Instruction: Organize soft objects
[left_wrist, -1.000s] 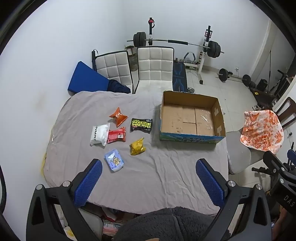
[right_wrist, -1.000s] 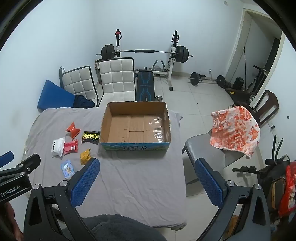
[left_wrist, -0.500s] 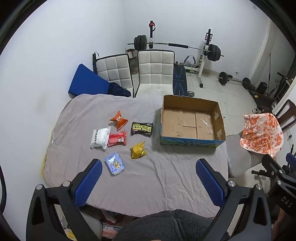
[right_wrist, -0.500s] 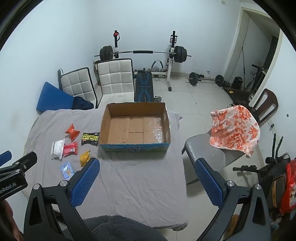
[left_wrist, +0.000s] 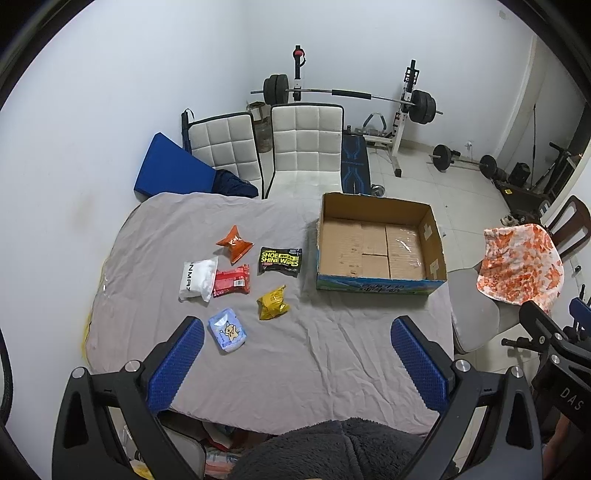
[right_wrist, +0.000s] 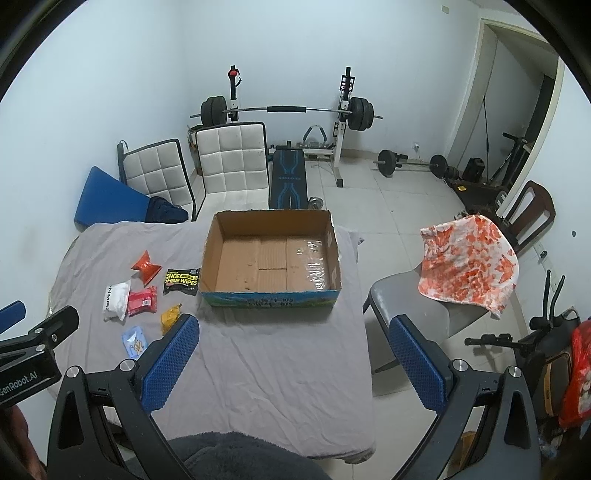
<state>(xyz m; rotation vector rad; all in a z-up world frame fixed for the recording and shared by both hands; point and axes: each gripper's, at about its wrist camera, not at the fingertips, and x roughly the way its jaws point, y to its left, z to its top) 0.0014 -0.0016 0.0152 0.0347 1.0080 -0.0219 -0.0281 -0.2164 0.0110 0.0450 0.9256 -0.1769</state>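
Both hand-held grippers had drawn back and up a little from the table since the earlier frames, leaving the packets smaller in view.

The left hand-held gripper (left_wrist: 297, 347) and right hand-held gripper (right_wrist: 291, 345) hung released and empty above the near edge of the table (left_wrist: 314, 350). Six soft packets (left_wrist: 236, 280) lay ahead and left of the left one, untouched; the cardboard box (left_wrist: 380, 286), ahead and right of it, held nothing. Nothing seemed sorted yet, so all six remained to move.
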